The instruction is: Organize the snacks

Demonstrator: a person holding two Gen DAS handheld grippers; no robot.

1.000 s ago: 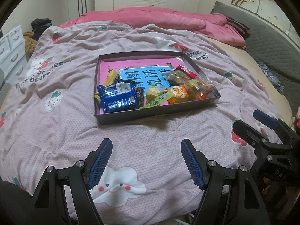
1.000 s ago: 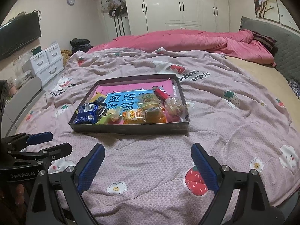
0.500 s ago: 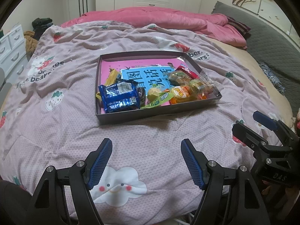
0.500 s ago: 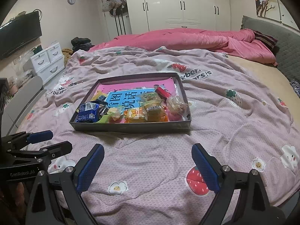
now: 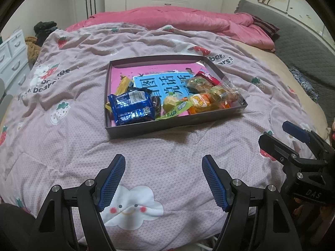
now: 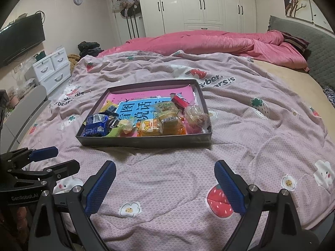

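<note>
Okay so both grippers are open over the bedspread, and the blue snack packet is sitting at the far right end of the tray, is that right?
Not quite: the blue snack packet lies at the tray's near left end, as the left wrist view shows. Left gripper and right gripper are open over the bedspread.

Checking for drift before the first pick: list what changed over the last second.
Both views crept slightly toward the dark shallow tray of snacks. Nothing was grasped or released: left gripper and right gripper jaws stay open and empty; the blue wrapped packet lies unmoved.

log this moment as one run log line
stage: pre-grasp | left gripper: open, empty | right gripper: open, empty | snacks: in shallow dark cardboard tray on pink strawberry-print quilt
</note>
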